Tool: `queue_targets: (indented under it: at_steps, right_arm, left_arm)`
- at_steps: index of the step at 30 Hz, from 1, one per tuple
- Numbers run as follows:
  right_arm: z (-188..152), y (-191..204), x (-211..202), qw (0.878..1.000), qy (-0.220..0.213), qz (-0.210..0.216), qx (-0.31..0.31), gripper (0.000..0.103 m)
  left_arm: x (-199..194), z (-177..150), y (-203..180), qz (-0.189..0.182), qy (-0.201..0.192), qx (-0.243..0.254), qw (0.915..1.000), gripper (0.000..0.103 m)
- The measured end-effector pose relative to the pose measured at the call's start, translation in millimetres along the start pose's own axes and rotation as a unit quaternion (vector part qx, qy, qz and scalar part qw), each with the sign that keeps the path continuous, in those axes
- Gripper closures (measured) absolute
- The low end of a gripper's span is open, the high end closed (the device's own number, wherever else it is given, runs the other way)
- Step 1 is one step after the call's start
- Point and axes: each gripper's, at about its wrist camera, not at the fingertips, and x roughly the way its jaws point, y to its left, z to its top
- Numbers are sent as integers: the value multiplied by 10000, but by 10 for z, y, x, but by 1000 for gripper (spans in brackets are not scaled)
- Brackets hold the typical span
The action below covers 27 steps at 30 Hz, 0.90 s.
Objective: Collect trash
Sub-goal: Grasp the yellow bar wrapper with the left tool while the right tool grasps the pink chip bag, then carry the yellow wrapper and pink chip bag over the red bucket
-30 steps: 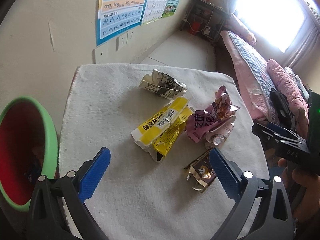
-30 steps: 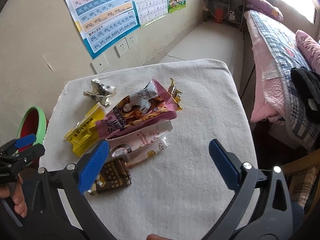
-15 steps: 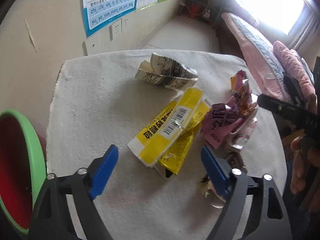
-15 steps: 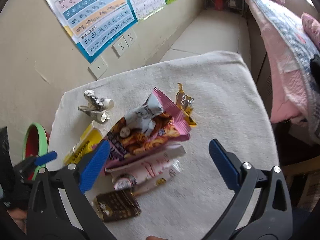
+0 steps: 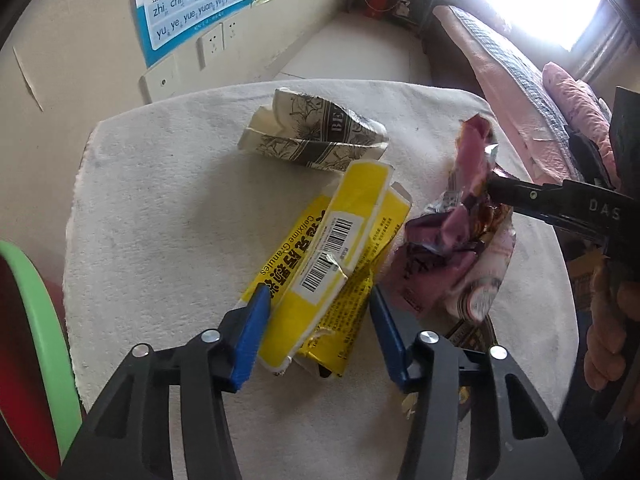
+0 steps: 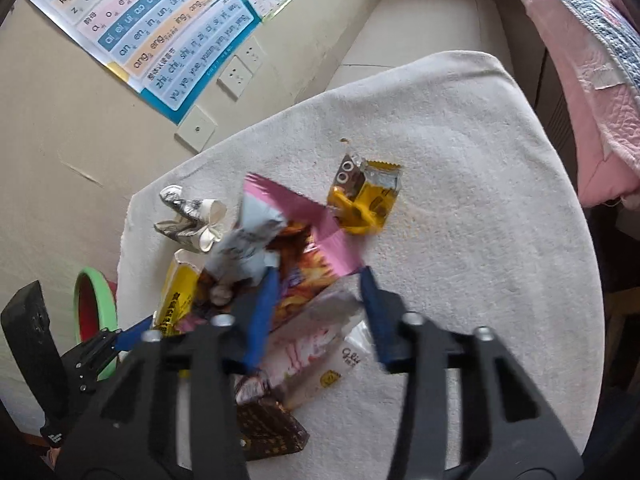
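Observation:
Trash lies on a white cloth-covered table [image 5: 160, 208]. My left gripper [image 5: 320, 300] is open, its blue fingers on either side of a flattened yellow box [image 5: 332, 240]. Behind it lies a crumpled black-and-white paper [image 5: 316, 136]. My right gripper [image 6: 318, 280] is open, its fingers astride a pink snack bag [image 6: 304, 236], which also shows in the left wrist view [image 5: 460, 216]. A brown wrapper [image 6: 268, 424] lies under the right gripper. A small yellow wrapper [image 6: 364, 196] lies farther out.
A green-rimmed red bin [image 5: 28, 344] stands left of the table, also in the right wrist view [image 6: 94, 308]. A wall with posters and sockets [image 5: 208, 44] is behind. A bed with pink bedding [image 6: 580, 60] is on the right.
Both grippers have moved forward and down to the trash and narrowed. The left one now straddles the yellow box, the right one the pink bag.

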Motion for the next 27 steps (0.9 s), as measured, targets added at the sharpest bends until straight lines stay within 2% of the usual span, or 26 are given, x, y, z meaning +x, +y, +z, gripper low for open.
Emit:
queue_targets:
  at_steps: [4,6,16,22,27]
  right_arm:
    - [6,-26,-31,9999,-23,88,69,82]
    - [1,-17,-113,9998,-161,131,61,88]
    - [-79,245,-503,9970,-620,135,-438,95]
    - [-189,516,-788,9904,-944,25,-1007,98]
    - [-266,593,-913,9884,-1034,23,-1115,98]
  left_arm:
    - [-66,-43,-24,-40,-23,59,10000,70]
    - [-129,-71,-9,-45,-77,26,10000,85]
    - [-419,-304,111,-149,-295,-312,9990,89]
    - [-671,-362,63,-168,-534,-290,9980,89]
    - [-831,-377,64,-191,-681,-317,9970,88]
